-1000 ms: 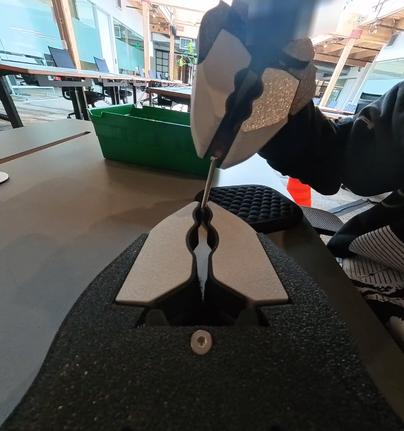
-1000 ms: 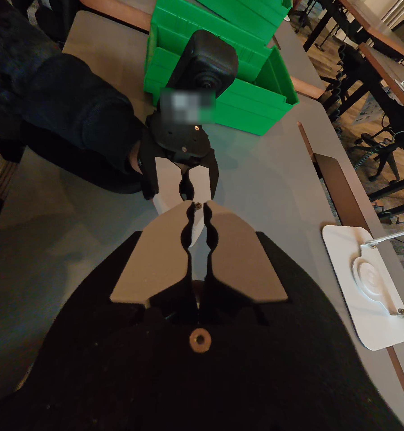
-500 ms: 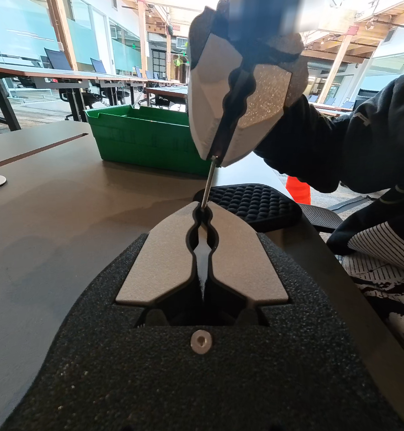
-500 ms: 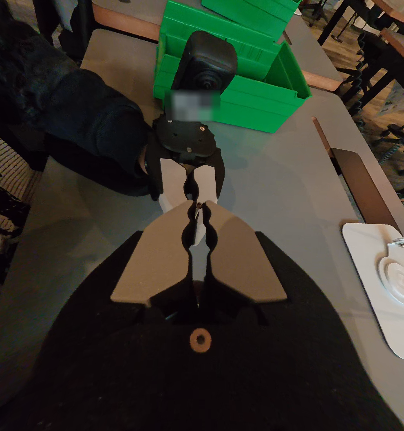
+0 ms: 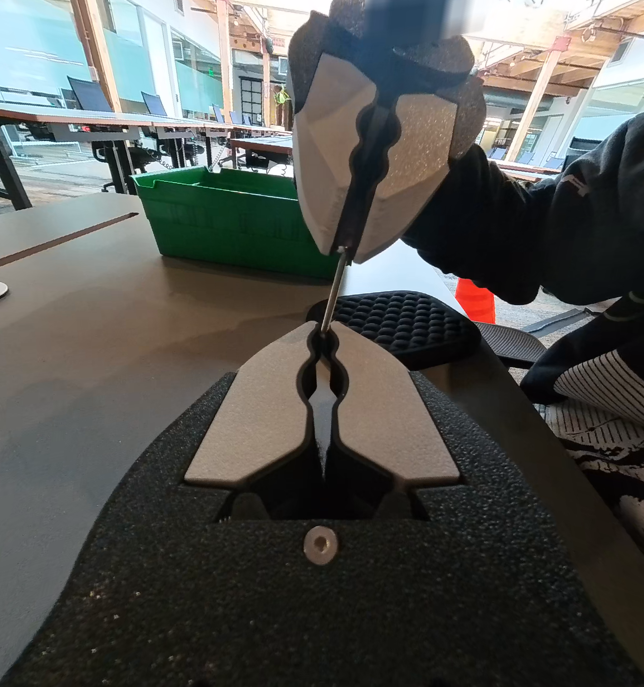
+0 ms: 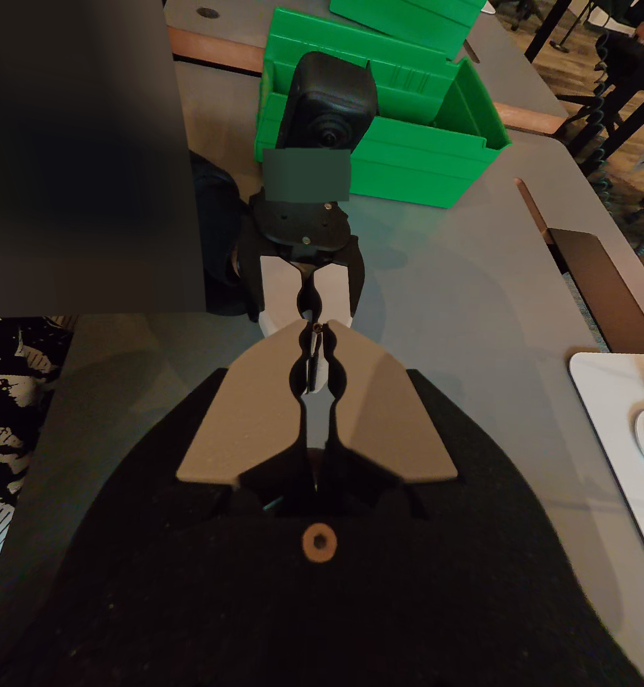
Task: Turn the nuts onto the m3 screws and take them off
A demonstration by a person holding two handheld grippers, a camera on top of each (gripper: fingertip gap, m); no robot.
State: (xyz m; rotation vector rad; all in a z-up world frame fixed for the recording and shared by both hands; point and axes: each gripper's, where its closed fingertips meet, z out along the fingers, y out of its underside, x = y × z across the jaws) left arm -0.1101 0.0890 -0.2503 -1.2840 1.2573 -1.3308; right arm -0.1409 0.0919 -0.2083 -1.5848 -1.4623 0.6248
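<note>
In the left wrist view my left gripper (image 5: 323,332) is shut on the lower end of a thin metal m3 screw (image 5: 333,293), which stands slightly tilted above the grey table (image 5: 89,334). My right gripper (image 5: 344,252) comes down from above with its tips closed around the screw's top end. In the right wrist view the right gripper (image 6: 318,327) pinches a small round nut (image 6: 317,327) on the screw's end. The screw shaft (image 6: 313,353) runs down between its fingers. The left gripper (image 6: 307,308) shows just beyond, facing it.
Green plastic bins (image 5: 234,219) stand at the back of the table and also show in the right wrist view (image 6: 417,148). A black dimpled pad (image 5: 398,327) lies off the right edge. A white flat plate (image 6: 618,427) lies to the right. A person's dark sleeve (image 5: 536,223) holds the right gripper. My hands' fingertips stand some 5 centimeters from each other.
The right gripper has rolled around the screw's axis at its top end, from tilted to more upright. The left gripper and the screw have stayed in place.
</note>
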